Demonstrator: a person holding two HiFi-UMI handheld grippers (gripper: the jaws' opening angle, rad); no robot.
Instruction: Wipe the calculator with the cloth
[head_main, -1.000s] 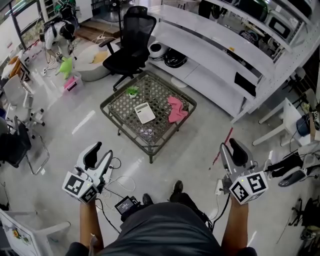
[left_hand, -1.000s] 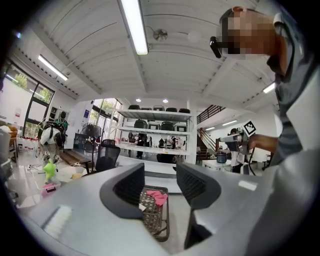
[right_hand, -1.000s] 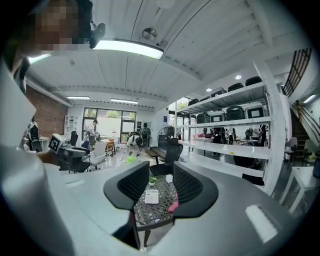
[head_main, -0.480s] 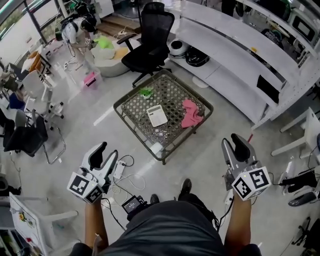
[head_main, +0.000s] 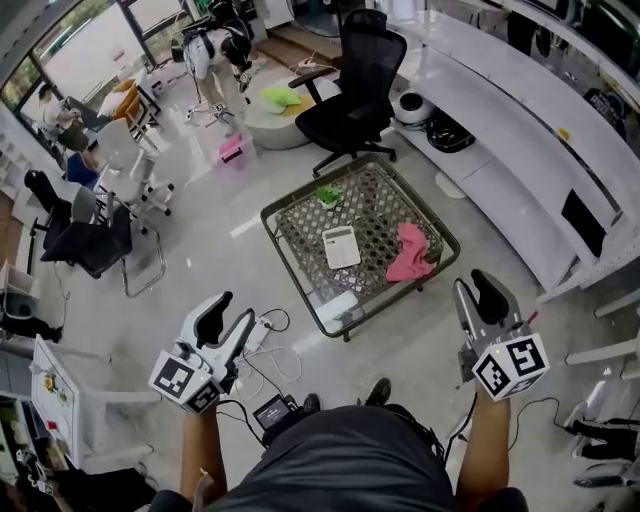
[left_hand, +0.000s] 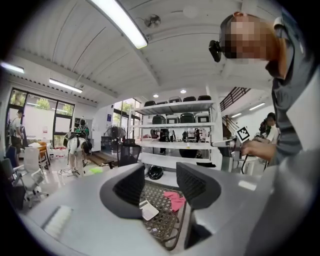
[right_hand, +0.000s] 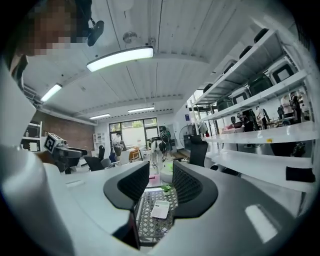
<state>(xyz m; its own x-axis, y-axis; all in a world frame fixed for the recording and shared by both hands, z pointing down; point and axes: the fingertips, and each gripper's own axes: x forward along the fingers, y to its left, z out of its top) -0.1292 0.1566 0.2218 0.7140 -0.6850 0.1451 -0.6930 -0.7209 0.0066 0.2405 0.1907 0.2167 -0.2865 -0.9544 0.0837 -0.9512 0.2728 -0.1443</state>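
A white calculator (head_main: 341, 246) lies on a low wire-mesh table (head_main: 300, 290), with a crumpled pink cloth (head_main: 410, 252) just to its right. Both grippers are held well short of the table, over the floor. My left gripper (head_main: 228, 312) is open and empty. My right gripper (head_main: 478, 290) is also open and empty. In the left gripper view, the calculator (left_hand: 148, 210) and cloth (left_hand: 174, 199) show far off between the open jaws of the left gripper (left_hand: 160, 185). In the right gripper view, the calculator (right_hand: 161, 209) shows beyond the right gripper (right_hand: 161, 185).
A small green item (head_main: 327, 194) sits at the table's far corner. A black office chair (head_main: 355, 75) stands behind the table, and white shelving (head_main: 520, 130) runs along the right. Cables (head_main: 265, 345) lie on the floor by the left gripper. Chairs (head_main: 95, 240) stand at left.
The table has come nearer and shifted right in the head view as the person advanced. Both grippers moved forward with it; their jaws stayed open.
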